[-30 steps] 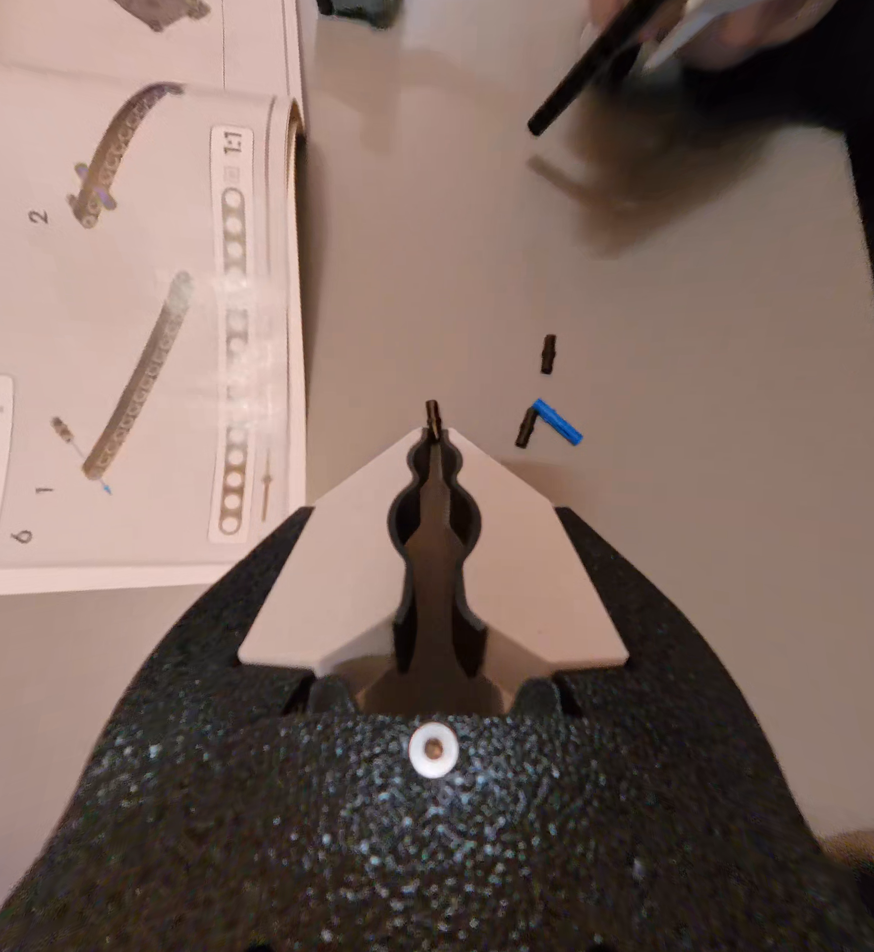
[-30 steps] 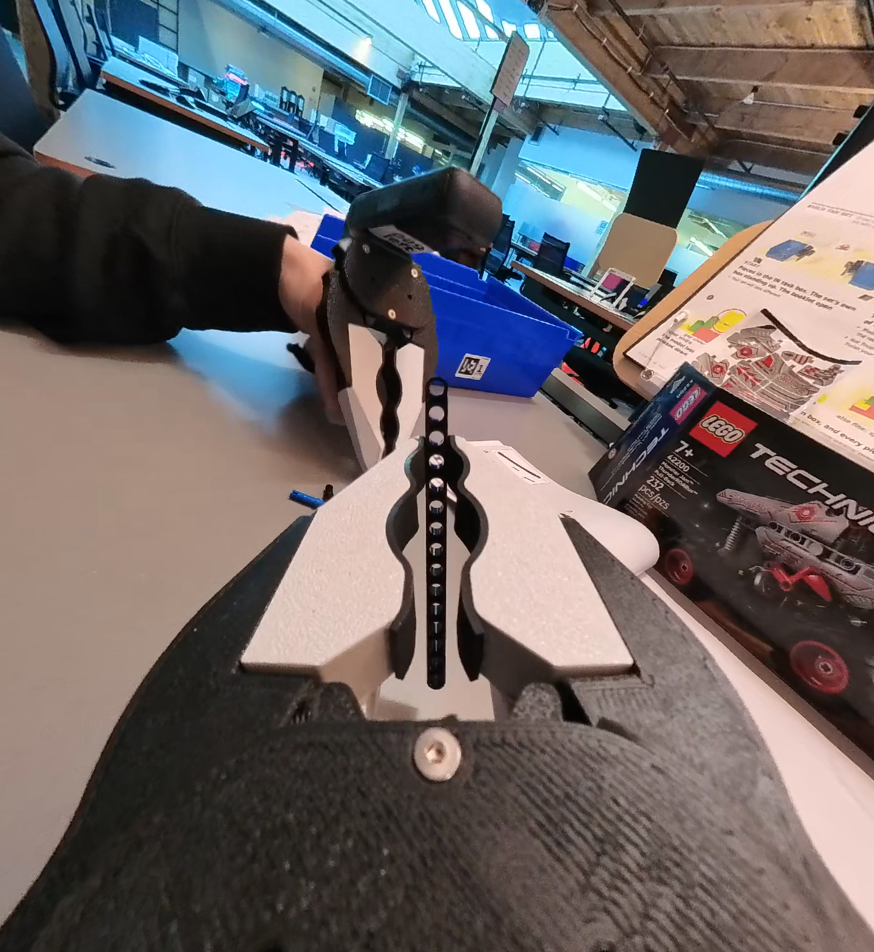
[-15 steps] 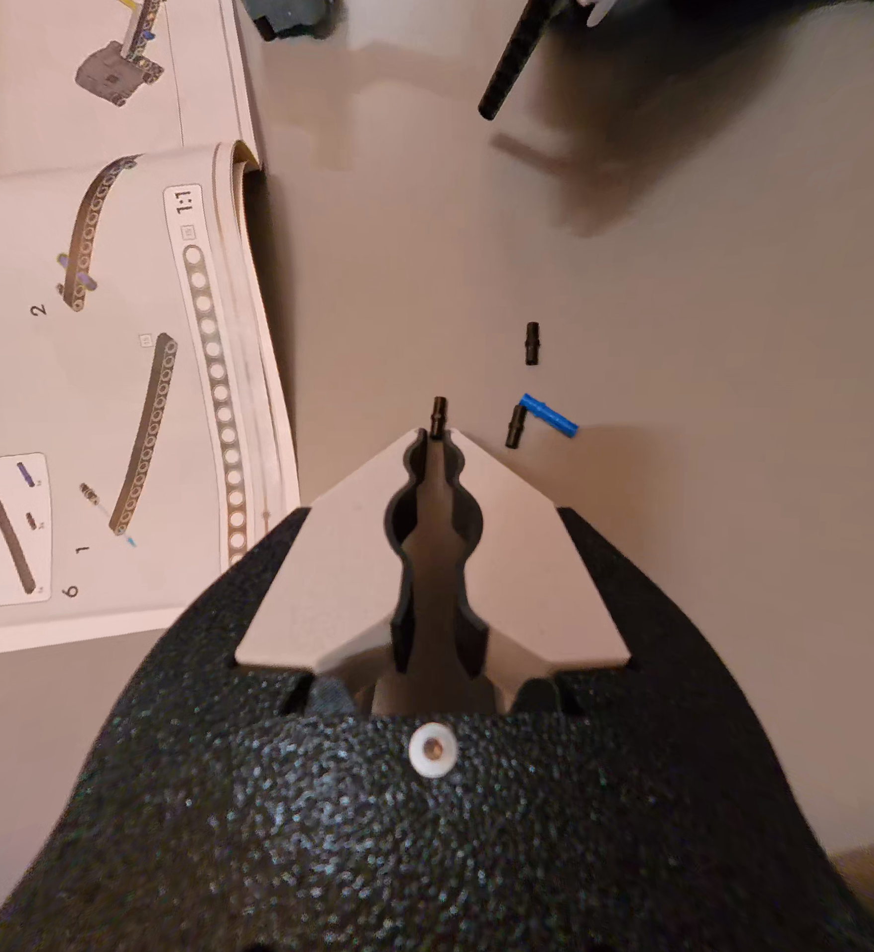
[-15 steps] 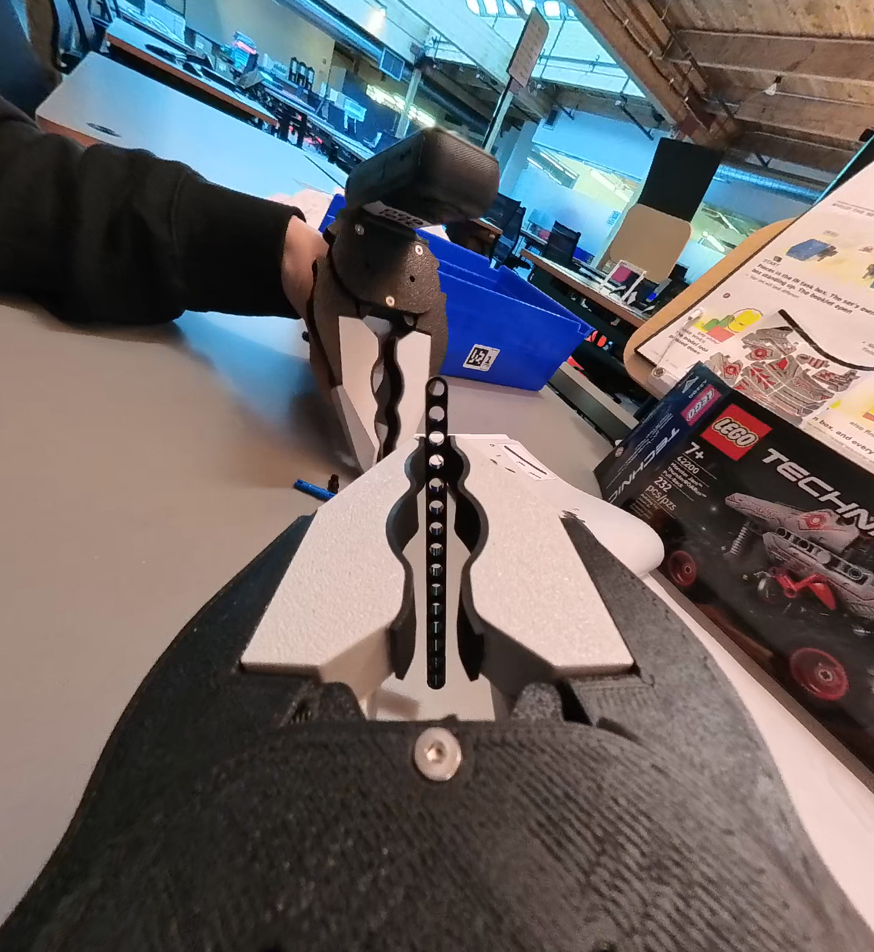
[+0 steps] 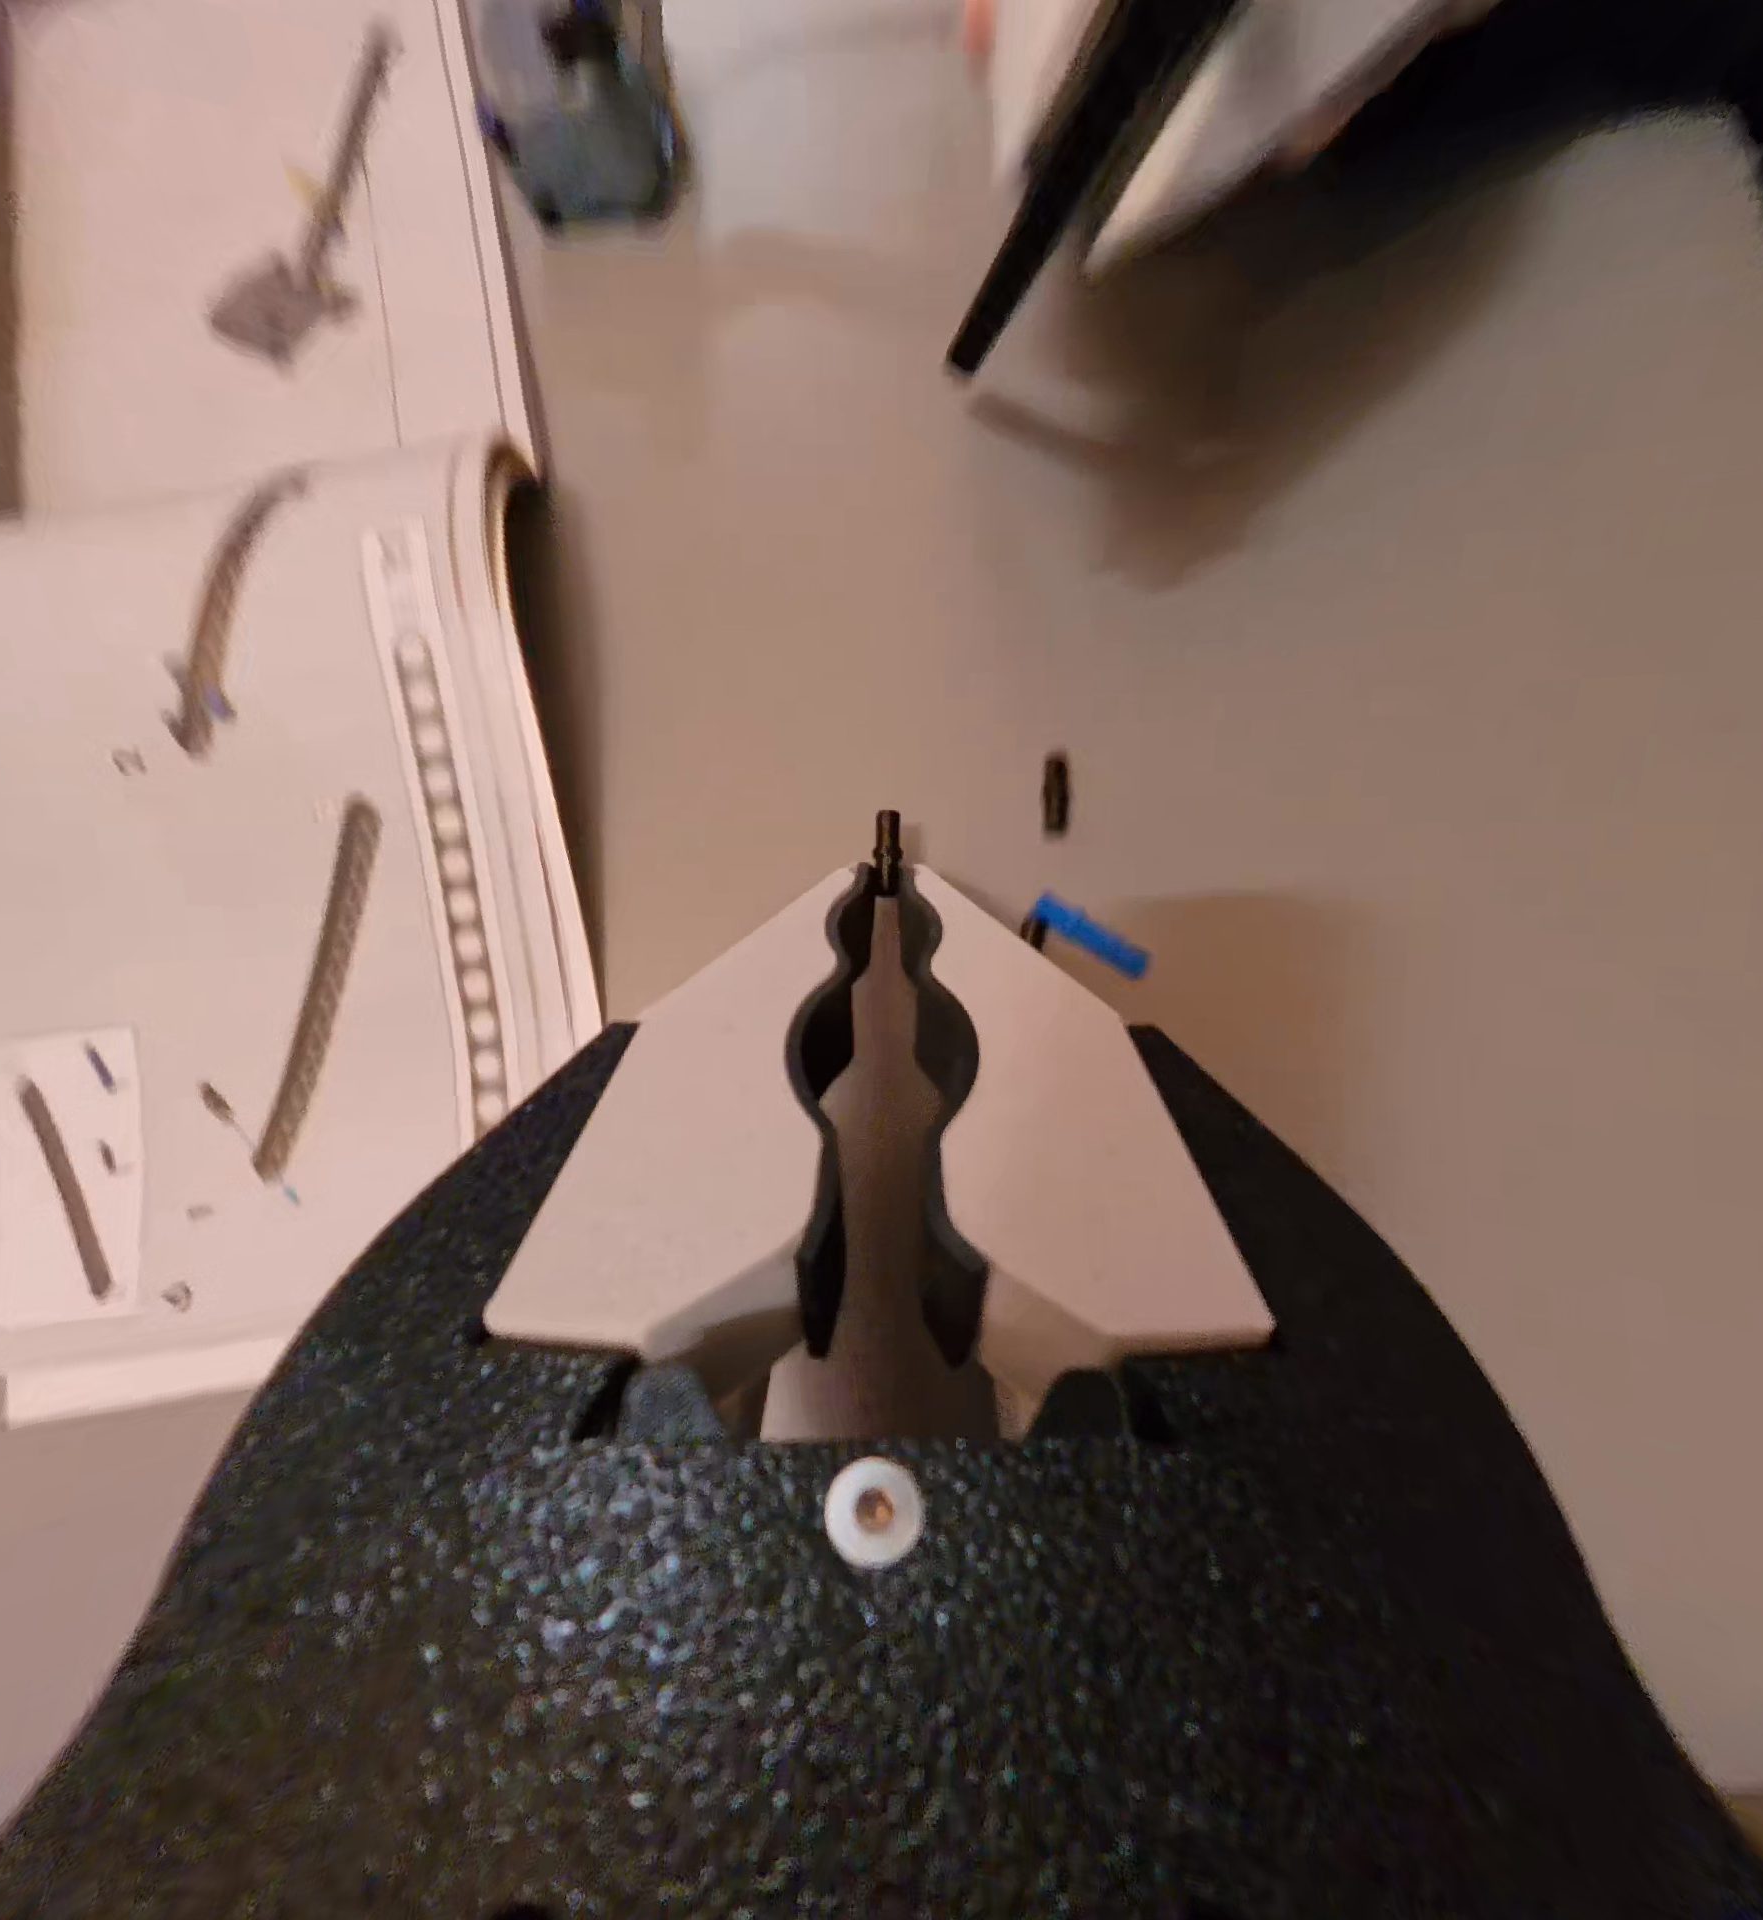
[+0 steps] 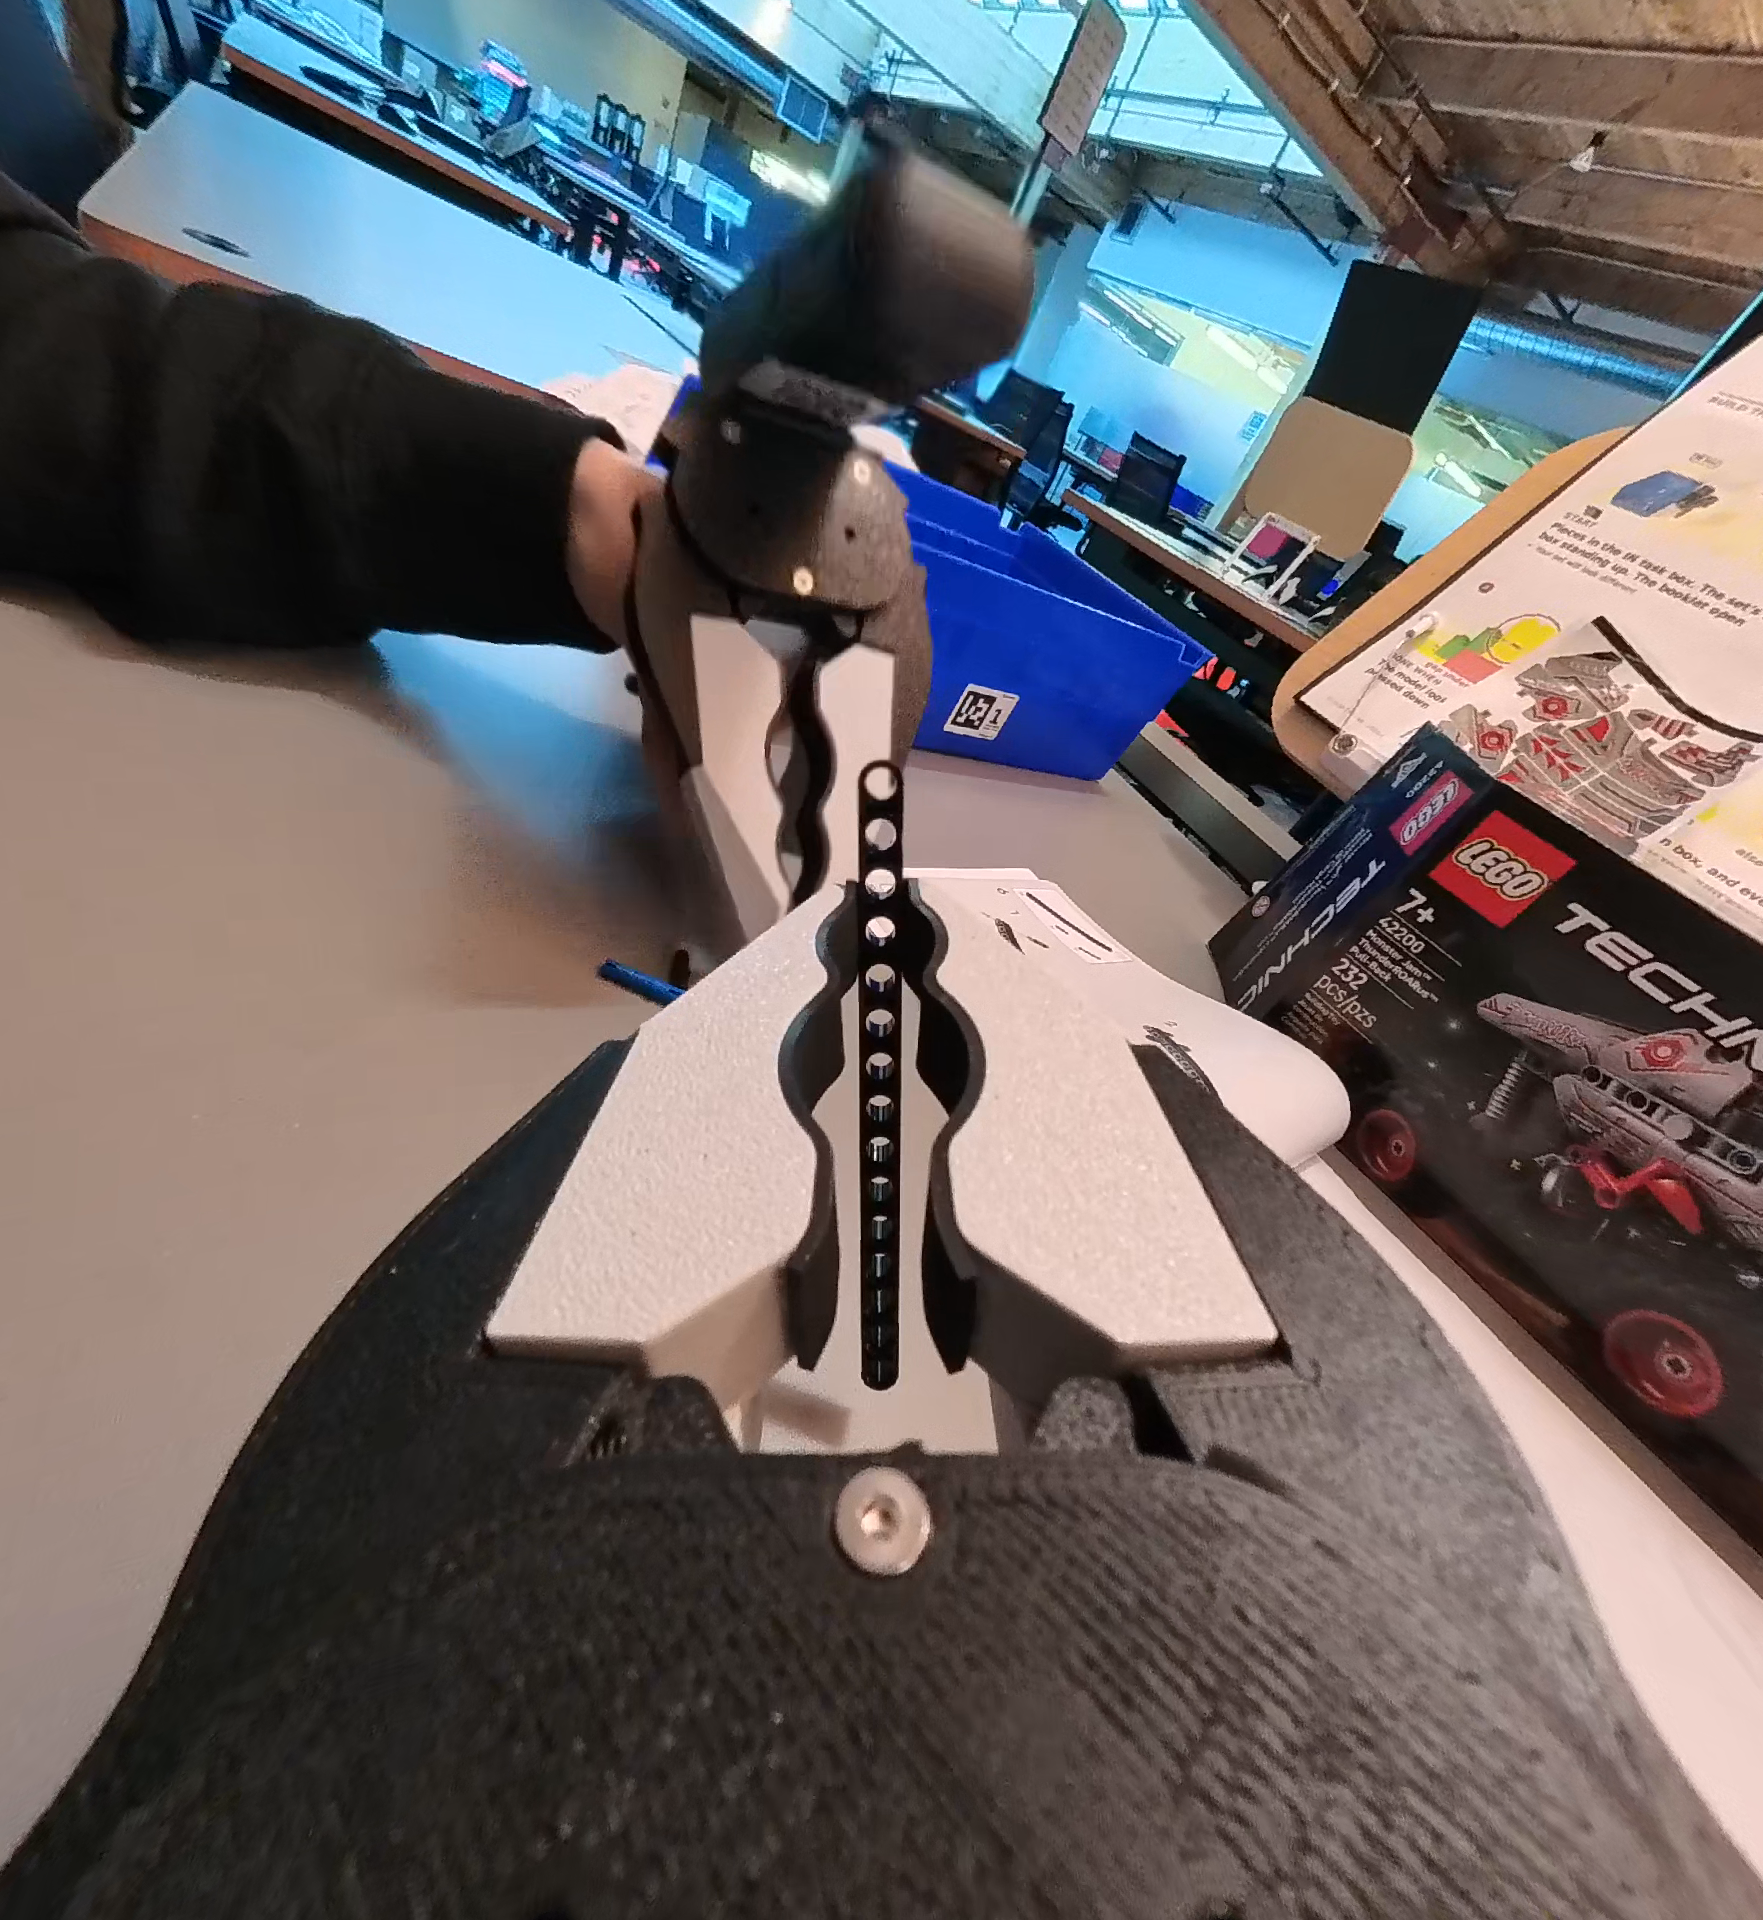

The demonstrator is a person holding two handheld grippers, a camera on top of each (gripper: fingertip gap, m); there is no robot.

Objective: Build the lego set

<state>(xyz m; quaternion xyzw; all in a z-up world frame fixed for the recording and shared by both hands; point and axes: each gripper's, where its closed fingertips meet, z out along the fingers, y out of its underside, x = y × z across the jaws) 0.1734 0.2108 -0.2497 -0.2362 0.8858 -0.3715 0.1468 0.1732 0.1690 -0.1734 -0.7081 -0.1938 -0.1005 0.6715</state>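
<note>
While the left tool (image 5: 887,883) pinches a small black pin (image 5: 887,847) at its tips, the right tool (image 6: 879,894) clamps a long black holed beam (image 6: 878,1039) upright. Nothing is joined yet, so I judge the build barely begun: another black pin (image 5: 1056,792) and a blue pin (image 5: 1090,932) lie loose on the surface (image 5: 1376,935), right of the open instruction booklet (image 5: 233,883).

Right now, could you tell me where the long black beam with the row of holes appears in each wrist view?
Left wrist view: the long black beam slants across the top right, blurred, sticking out of the right gripper.
Right wrist view: the beam stands upright at centre, clamped between that gripper's fingers.
Shared landmark: the blue pin lying on the table.
</note>
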